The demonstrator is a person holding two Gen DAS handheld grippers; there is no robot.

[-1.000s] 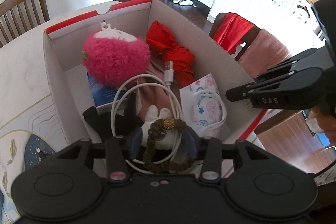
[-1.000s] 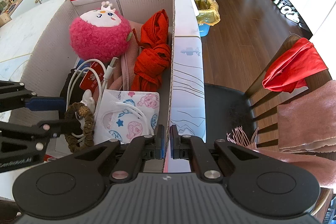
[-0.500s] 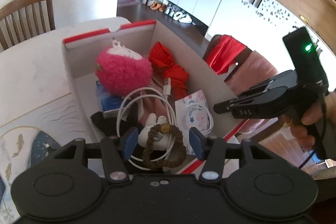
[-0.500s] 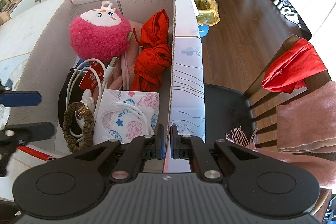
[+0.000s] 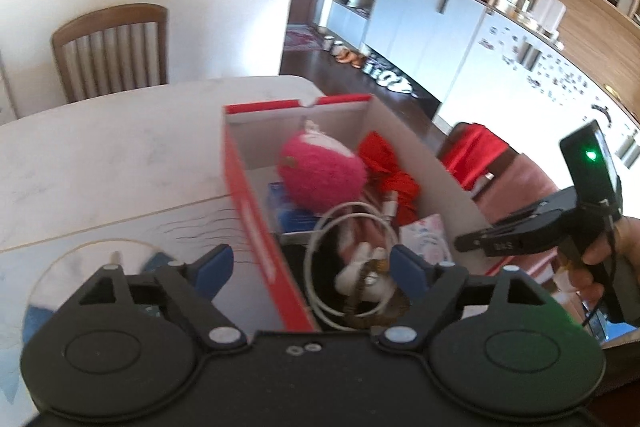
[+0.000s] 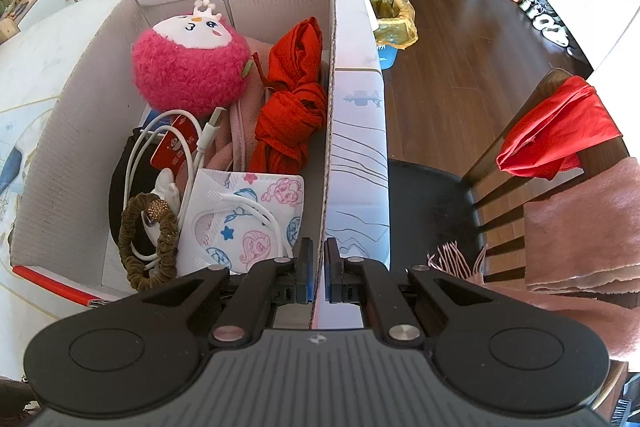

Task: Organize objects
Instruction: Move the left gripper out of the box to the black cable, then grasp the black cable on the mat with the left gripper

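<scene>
The left hand-held gripper (image 5: 308,267) is hanging above the near end of the cardboard box (image 6: 60,131), its jaws spread wide after just opening, with nothing pressed between the blue pads (image 5: 212,263). The brown hair scrunchie (image 6: 150,239) is lying loose inside the box at its near end, partly on the coiled white cable (image 6: 140,147) and just beside the cartoon-print face mask (image 6: 248,223). Farther in, the pink plush toy (image 6: 188,71) is sitting at the far end next to the red cloth (image 6: 294,99). The right hand-held gripper (image 6: 316,273) is pinching the box's right wall, jaws nearly together on the cardboard. The box is standing at the worktop's (image 5: 100,155) right edge, beside a chair (image 6: 520,163).
</scene>
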